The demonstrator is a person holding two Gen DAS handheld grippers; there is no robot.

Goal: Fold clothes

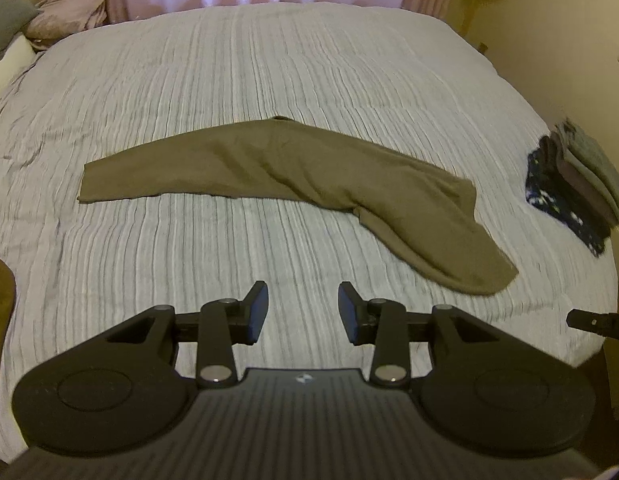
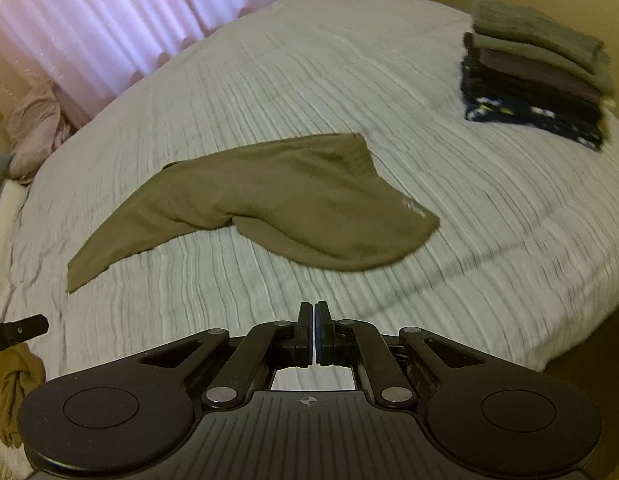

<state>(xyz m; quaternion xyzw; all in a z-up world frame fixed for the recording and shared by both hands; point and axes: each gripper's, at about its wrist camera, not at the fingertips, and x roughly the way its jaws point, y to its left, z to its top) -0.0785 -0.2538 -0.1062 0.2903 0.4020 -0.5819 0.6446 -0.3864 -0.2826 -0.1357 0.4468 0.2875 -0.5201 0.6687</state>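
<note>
Olive garment lying half-folded mid-bed, both grippers hanging empty above the near edge.

The olive garment (image 1: 277, 168) is stretching as a long band across the striped bedspread (image 1: 269, 60), its wider end drooping toward five o'clock, probably waiting for the next fold. A small pale mark on that end is showing in the right wrist view, too blurred to read. The stack of folded clothes (image 2: 537, 76) is sitting at two o'clock, seemingly finished pieces. The left gripper (image 1: 302, 312) is hanging released; the right gripper (image 2: 313, 332) is clenched on nothing.

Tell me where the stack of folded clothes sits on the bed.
The stack of folded clothes sits near the bed's right edge in both views, right of the olive garment.
</note>
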